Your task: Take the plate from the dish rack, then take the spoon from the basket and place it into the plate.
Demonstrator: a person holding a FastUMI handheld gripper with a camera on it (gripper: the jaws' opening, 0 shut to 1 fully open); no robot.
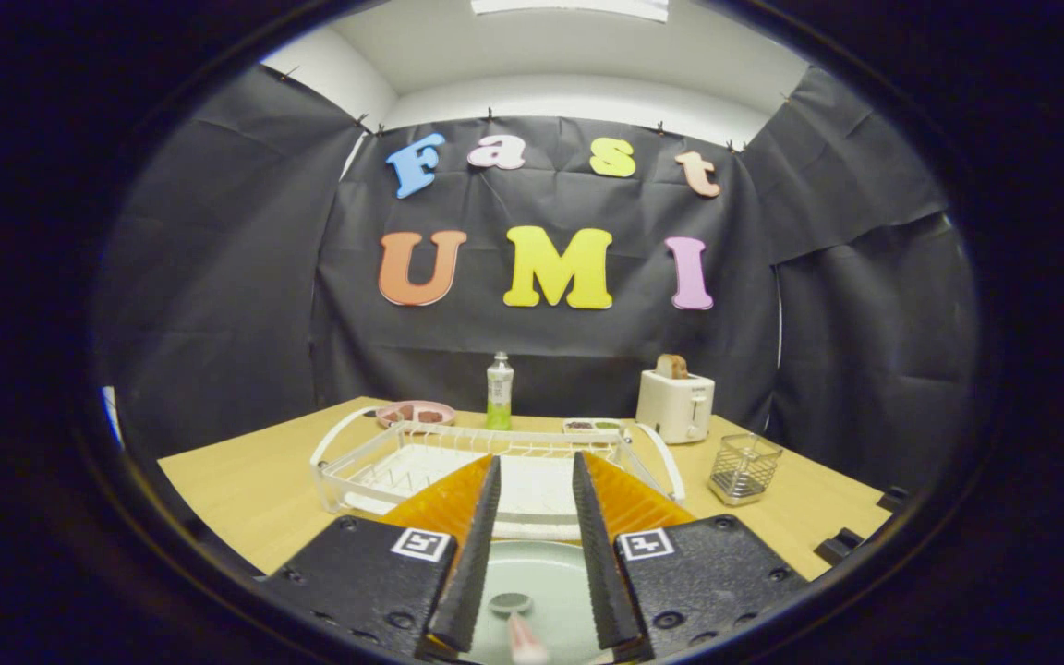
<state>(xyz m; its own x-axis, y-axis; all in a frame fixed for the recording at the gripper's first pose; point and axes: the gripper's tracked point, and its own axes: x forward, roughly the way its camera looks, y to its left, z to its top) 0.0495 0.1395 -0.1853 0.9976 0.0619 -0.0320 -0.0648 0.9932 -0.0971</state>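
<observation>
My gripper (pixel 537 462) is open, its two black fingers (pixel 477 554) standing well apart. Below the gap lies a pale green plate (pixel 546 582) on the table, close in front of the dish rack. A spoon (pixel 513 614) rests in the plate, its round grey bowl toward the rack and its pinkish handle toward me. Neither finger touches the spoon. The white wire dish rack (pixel 384 462) stands just beyond the fingertips with no plate showing in it. The clear wire-mesh basket (pixel 743 468) stands to the right of the rack and looks empty.
Behind the rack stand a green-and-clear bottle (pixel 499 392), a pink plate (pixel 417 413) with food and a small tray (pixel 592 427). A white toaster (pixel 675 404) with a slice of toast is at the back right. Bare wooden table (pixel 246 489) lies left of the rack.
</observation>
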